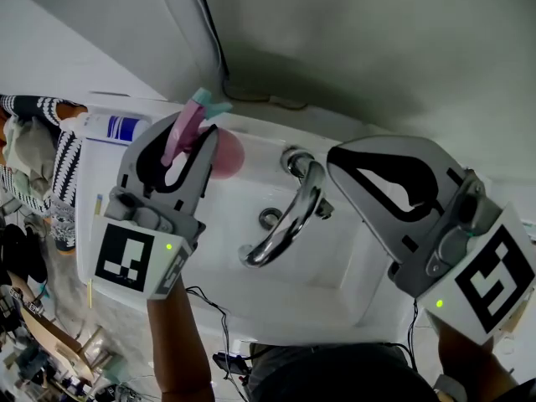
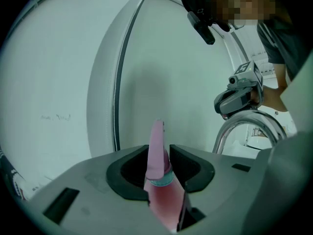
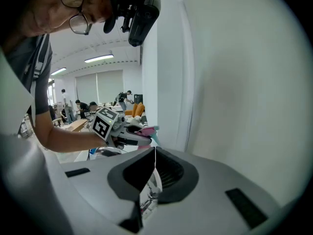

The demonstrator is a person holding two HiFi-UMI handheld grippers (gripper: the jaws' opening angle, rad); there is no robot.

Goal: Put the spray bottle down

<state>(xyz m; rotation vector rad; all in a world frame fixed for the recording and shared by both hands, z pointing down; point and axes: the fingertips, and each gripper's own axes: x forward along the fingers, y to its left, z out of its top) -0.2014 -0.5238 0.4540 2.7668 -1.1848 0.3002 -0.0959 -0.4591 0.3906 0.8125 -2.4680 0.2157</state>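
The left gripper was clamped on the spray bottle, its jaws closed only as far as the bottle's narrow upper part allowed. In the left gripper view the pink trigger piece rose between the two dark pads, with a teal collar just below it. The bottle sat to the left of the chrome faucet, with its round pink body on the side nearest the faucet's base and its teal tip pointing away from it towards the wall. Whether its base touched the white sink could not be told from any view. The right gripper was held on the other side of the faucet, level with its base and just beside it. Its jaws were pressed together at the tips, with nothing gripped between them. Through the slit below those tips, the right gripper view showed only a bit of the faucet's metal. Further left of the faucet, beyond the spray bottle, a white container with a blue label lay on the sink's ledge. Dark cables hung below the sink's front edge, on the near side of the faucet.
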